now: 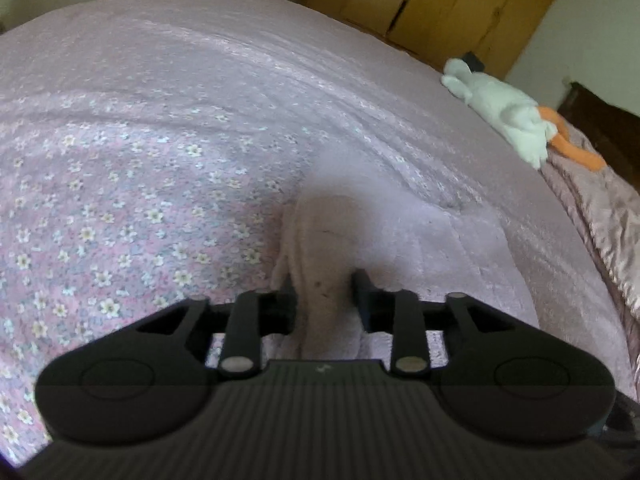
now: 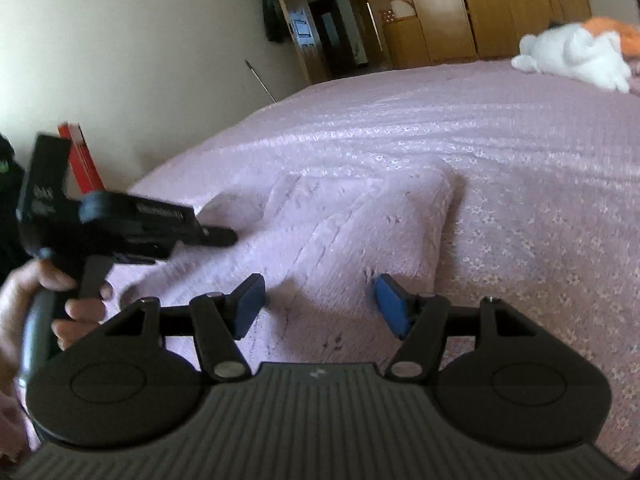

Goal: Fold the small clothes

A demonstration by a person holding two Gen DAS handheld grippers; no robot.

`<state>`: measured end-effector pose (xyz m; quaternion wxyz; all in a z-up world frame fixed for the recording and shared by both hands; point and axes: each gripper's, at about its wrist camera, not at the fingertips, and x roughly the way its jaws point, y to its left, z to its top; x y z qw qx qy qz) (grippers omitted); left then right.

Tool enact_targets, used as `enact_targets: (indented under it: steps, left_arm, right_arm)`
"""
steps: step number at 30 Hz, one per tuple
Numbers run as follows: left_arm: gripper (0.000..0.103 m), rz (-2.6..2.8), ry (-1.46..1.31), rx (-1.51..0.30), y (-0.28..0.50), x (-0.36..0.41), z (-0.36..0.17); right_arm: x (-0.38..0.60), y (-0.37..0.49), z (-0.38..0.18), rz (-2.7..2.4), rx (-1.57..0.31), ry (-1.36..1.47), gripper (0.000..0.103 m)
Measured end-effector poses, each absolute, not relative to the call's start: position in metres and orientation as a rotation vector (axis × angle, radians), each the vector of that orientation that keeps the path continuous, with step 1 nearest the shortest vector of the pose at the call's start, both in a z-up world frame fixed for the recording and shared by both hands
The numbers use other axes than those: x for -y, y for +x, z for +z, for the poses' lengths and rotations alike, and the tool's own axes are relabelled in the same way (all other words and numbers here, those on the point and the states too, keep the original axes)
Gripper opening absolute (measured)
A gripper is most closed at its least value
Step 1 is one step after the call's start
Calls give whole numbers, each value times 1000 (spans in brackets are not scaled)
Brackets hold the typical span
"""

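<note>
A small lilac fuzzy garment [image 2: 344,232] lies flat on the flowered bedspread [image 2: 520,184]. In the left wrist view a bunched fold of the garment [image 1: 324,256] rises between the black fingers, and my left gripper [image 1: 324,290] is shut on it. The rest of the cloth spreads to the right. In the right wrist view the left gripper [image 2: 216,236] is at the garment's left edge, held by a hand [image 2: 44,300]. My right gripper [image 2: 320,302] hovers just over the near edge of the garment, its blue pads [image 2: 252,300] wide apart with nothing between them.
A white and orange plush toy [image 1: 500,112] lies at the far right of the bed [image 1: 160,100]. Wooden wardrobes [image 2: 500,4] stand behind the bed. A red object [image 2: 80,156] leans by the wall at the left.
</note>
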<state>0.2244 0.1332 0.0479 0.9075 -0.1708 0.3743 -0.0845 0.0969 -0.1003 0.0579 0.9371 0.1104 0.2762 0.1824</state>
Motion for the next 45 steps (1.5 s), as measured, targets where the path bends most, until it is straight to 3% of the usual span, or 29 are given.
enact_targets:
  steps: [1,4,9,11,13,15,21,26,27,31,33,45]
  left_arm:
    - [39,-172,-347,-775,224,-134,49]
    - [56,-144,-286,-776,220,-133,54]
    - [62,-168,-295,-804,207,-140,60]
    - [63,-155,-293,-835,203,-143,59]
    - [80,-125,-301,-867,199,-148,56]
    - [83,-103,-329,-879,194,-152,53]
    - [83,-198,-478,-927,188,-157,41]
    - [81,-310,-532,-929,185,-149,32]
    - [74,-328,-552,-929,185,-148,28]
    - [48,-335,-609,-935,187,-147,23]
    - [43,-341,-639,-936,186,-149,28]
    - [41,-491,-675,-971,132,-104,67]
  right_arm:
    - [99,97,57,372,-563,222,69]
    - [106,98,57,378,-568,241,69]
    - [125,97,63,367,-572,330,71]
    - [137,98,61,354,-564,406,76]
    - [149,101,54,344,-569,483,87]
    - [160,107,44,333,-612,545,87]
    - [174,127,8,408,-731,776,88]
    - [162,142,4,462,-748,790,89]
    - [159,144,4,465,-753,782,88]
    - [159,154,9,427,-802,786,59]
    - [161,154,21,431,-797,763,55]
    - [200,82,114,403,-795,634,54]
